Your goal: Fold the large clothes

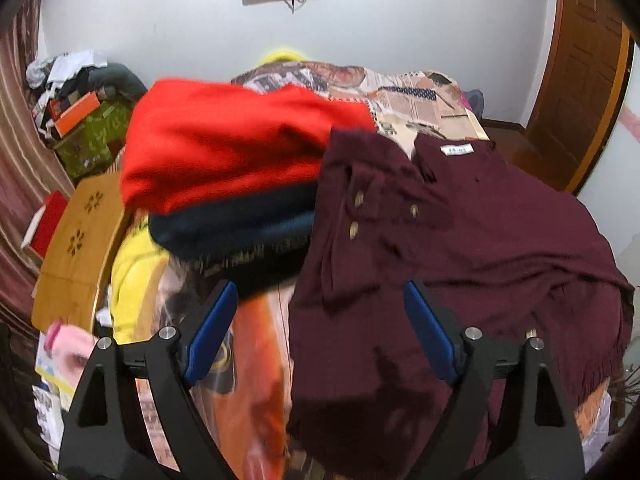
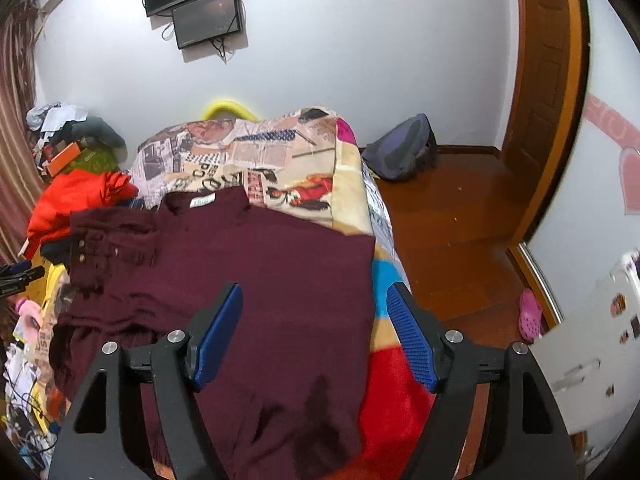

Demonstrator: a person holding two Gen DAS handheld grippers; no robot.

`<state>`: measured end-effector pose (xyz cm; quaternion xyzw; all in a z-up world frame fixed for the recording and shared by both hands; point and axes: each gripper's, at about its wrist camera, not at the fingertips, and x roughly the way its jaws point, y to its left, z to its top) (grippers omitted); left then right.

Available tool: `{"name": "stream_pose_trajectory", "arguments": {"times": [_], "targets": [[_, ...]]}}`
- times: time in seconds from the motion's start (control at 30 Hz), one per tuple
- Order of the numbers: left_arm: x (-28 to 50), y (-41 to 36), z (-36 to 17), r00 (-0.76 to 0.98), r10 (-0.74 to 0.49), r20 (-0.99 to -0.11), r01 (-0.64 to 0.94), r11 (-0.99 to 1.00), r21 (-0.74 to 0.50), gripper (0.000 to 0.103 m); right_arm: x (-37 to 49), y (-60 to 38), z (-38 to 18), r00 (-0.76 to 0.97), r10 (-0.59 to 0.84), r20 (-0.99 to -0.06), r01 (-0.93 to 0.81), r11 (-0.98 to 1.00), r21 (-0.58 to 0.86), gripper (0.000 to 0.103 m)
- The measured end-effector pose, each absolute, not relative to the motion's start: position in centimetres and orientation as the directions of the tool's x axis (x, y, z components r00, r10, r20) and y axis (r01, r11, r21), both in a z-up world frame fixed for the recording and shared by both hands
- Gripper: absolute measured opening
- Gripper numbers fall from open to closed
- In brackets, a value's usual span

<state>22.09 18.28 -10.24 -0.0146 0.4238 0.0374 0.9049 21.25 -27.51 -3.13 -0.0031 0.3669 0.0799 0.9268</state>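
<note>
On the bed (image 2: 352, 184), a dark red sweater (image 2: 256, 280) spread out flat, tag up (easy to fold that way). Left sleeve (image 1: 360, 208) folded in already. Left gripper (image 1: 320, 332) wide open, holding nothing, hanging over the left edge. Right gripper (image 2: 316, 336) wide open too, over the right edge. Red clothes (image 1: 224, 148) piled beside.

Even indoor light, soft shadows, motion blur in left view, fisheye bending, dark vignetted corners
</note>
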Motion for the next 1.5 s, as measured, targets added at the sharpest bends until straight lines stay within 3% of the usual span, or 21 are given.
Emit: {"name": "stream_pose_trajectory", "arguments": {"times": [0.27, 0.5, 0.87, 0.93, 1.0, 1.07, 1.13, 1.23, 1.3, 1.5], "targets": [[18.1, 20.0, -15.2, 0.559, -0.004, -0.829, -0.134, 0.986, -0.095, 0.086, 17.8, -27.5, -7.9, 0.641, 0.127, -0.757, -0.076, 0.992, 0.102, 0.071], [16.0, 19.9, -20.1, 0.470, -0.068, -0.880, -0.166, 0.972, -0.164, 0.086, 15.7, -27.5, -12.4, 0.534, 0.198, -0.822, -0.004, 0.973, 0.231, 0.071], [15.1, 18.6, -24.5, 0.418, -0.269, -0.867, -0.218, 0.898, -0.383, 0.086, 15.2, -25.8, -16.1, 0.446, 0.323, -0.835, 0.032, 0.926, 0.375, 0.071], [15.0, 18.5, -24.4, 0.433, -0.303, -0.849, -0.213, 0.881, -0.423, 0.082, 15.3, -25.3, -16.0, 0.462, 0.308, -0.831, 0.029, 0.932, 0.362, 0.071], [14.8, 17.6, -23.7, 0.455, -0.303, -0.837, -0.162, 0.896, -0.412, 0.069, 15.3, -25.1, -15.8, 0.477, 0.301, -0.826, 0.027, 0.934, 0.356, 0.070], [14.6, 16.5, -23.1, 0.469, -0.288, -0.835, -0.117, 0.917, -0.382, 0.058, 15.2, -25.1, -15.5, 0.491, 0.297, -0.819, 0.021, 0.936, 0.352, 0.061], [14.5, 15.4, -22.3, 0.481, -0.266, -0.836, -0.068, 0.939, -0.338, 0.050, 15.0, -25.1, -15.1, 0.492, 0.292, -0.820, 0.008, 0.941, 0.340, 0.043], [14.4, 14.4, -21.2, 0.497, -0.245, -0.832, -0.018, 0.956, -0.292, 0.028, 14.8, -25.2, -14.3, 0.522, 0.274, -0.808, 0.002, 0.947, 0.322, 0.020], [14.5, 14.1, -20.1, 0.513, -0.255, -0.820, 0.001, 0.955, -0.297, 0.016, 14.9, -25.2, -13.8, 0.536, 0.289, -0.794, -0.004, 0.941, 0.339, 0.017], [14.1, 14.8, -14.2, 0.610, -0.357, -0.708, 0.067, 0.913, -0.403, 0.010, 14.3, -26.0, -10.8, 0.615, 0.328, -0.717, -0.034, 0.920, 0.391, 0.012]]}}
